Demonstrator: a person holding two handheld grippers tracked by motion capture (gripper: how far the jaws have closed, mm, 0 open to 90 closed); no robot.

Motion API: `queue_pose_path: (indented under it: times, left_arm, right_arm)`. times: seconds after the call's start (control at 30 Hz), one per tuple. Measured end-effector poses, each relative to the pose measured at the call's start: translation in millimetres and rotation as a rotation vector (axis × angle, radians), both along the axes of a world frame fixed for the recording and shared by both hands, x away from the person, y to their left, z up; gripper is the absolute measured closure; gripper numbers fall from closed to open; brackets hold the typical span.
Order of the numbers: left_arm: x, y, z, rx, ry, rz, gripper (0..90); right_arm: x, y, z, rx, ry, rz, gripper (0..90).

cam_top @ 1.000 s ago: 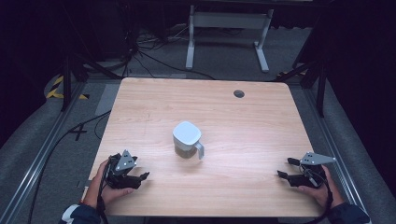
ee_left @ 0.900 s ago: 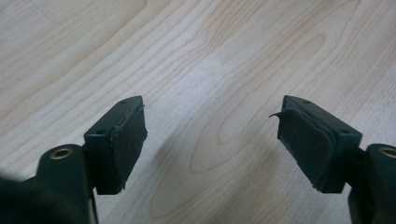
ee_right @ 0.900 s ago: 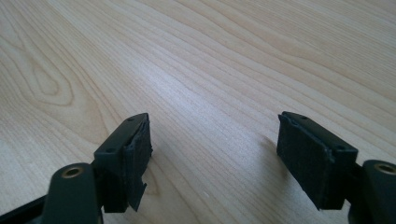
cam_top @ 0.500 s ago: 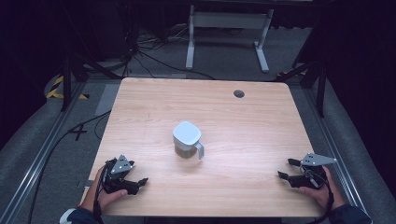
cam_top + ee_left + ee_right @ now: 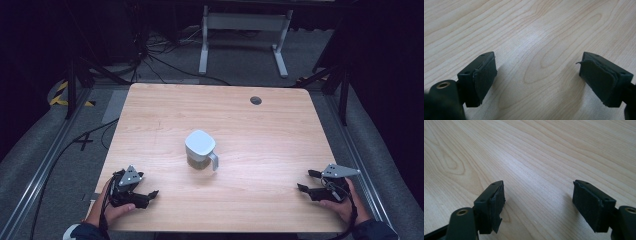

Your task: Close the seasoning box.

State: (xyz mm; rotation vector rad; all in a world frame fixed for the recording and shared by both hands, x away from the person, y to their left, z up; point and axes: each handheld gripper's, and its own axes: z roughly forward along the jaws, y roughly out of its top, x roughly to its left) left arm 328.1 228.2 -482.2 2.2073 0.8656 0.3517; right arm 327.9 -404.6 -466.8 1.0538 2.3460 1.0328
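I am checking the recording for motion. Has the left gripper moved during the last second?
Yes. The left gripper has drawn back toward the near table edge, away from the unmoved mug.

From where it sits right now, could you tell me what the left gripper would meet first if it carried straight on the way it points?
Probably nothing: the left gripper, jaws open, points right along the table's near edge, over bare wood. The mug sits well off that line, farther up the table.

Left gripper point(image 5: 150, 194) sits at seven o'clock, jaws spread wide, pointing toward three. Right gripper point(image 5: 305, 181) at five o'clock, likewise agape, points toward nine.
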Motion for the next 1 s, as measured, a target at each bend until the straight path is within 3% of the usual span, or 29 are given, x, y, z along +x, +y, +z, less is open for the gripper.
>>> queue_pose_path:
  times: [0.27, 1.0]
  left_arm:
    - [0.3, 0.5, 1.0, 0.017, -0.006, 0.0, 14.4]
    - [0.9, -1.8, -0.3, 0.0, 0.011, 0.021, 11.5]
  right_arm:
    - [0.8, 0.3, -0.1, 0.0, 0.0, 0.003, 25.1]
    - [0.1, 0.0, -0.1, -0.001, -0.001, 0.004, 24.9]
